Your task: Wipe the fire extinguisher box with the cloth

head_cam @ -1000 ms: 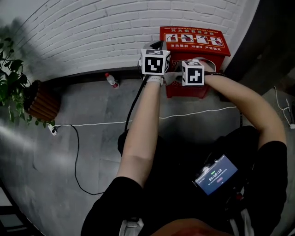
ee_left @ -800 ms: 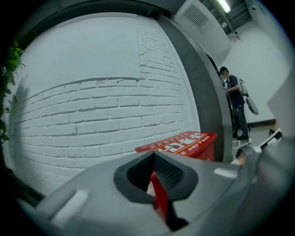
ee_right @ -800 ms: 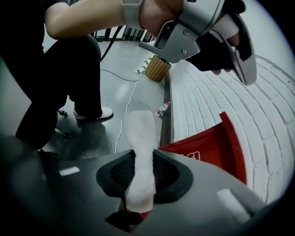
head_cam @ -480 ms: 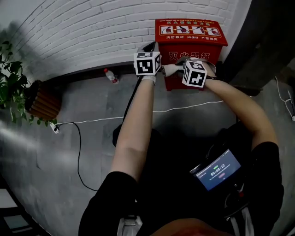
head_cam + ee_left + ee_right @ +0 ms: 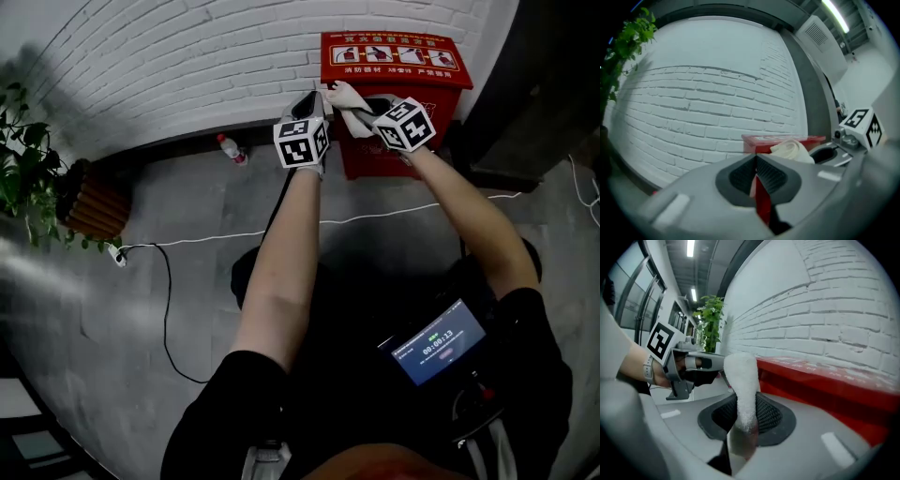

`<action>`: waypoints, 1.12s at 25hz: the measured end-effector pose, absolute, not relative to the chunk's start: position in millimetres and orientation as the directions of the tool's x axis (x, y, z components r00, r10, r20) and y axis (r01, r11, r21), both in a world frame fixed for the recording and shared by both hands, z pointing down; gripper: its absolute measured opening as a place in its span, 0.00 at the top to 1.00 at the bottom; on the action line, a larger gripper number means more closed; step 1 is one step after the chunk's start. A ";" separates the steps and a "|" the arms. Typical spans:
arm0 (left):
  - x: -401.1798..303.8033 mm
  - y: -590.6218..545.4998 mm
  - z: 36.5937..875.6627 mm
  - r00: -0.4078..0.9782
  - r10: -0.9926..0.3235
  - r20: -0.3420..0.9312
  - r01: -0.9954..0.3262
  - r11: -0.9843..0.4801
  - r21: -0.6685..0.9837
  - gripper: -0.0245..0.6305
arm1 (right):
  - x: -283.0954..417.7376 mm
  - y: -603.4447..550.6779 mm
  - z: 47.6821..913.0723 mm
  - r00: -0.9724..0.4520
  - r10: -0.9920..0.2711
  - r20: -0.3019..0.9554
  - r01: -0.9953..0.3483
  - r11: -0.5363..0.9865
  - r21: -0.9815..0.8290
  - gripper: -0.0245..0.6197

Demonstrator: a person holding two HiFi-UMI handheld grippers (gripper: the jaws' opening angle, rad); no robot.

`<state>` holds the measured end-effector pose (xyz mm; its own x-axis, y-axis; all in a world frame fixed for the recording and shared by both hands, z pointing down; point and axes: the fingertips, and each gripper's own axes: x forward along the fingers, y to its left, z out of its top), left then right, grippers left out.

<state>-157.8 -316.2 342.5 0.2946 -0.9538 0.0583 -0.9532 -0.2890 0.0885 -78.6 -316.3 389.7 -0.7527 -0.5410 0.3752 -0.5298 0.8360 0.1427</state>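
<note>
The red fire extinguisher box [image 5: 394, 58] stands on the floor against the white brick wall [image 5: 178, 66]. My right gripper [image 5: 367, 111] is shut on a white cloth [image 5: 345, 94], which it holds up at the box's top left edge. In the right gripper view the cloth [image 5: 742, 380] rises from between the jaws of the right gripper [image 5: 743, 420], with the box [image 5: 825, 380] just beyond. My left gripper [image 5: 310, 101] hovers beside the box's left side, shut with nothing held. The left gripper view shows its closed tips [image 5: 756, 159], the cloth [image 5: 790, 150] and the box [image 5: 764, 140].
A plastic bottle [image 5: 230, 150] with a red cap lies by the wall's foot. A potted plant [image 5: 33, 178] in a brown pot [image 5: 89, 202] stands at the left. A white cable [image 5: 375, 217] and a black cable [image 5: 169, 309] cross the grey floor. A dark pillar [image 5: 534, 84] rises right of the box.
Both grippers have moved up and away from me. The cloth has gone from the box's front face up to its top left edge.
</note>
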 end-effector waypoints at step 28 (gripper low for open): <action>-118.0 -342.2 386.2 0.386 -0.920 0.073 -0.923 -0.384 0.038 0.96 | -67.3 -355.9 401.2 -0.619 -0.782 0.067 -0.785 0.620 -0.017 0.82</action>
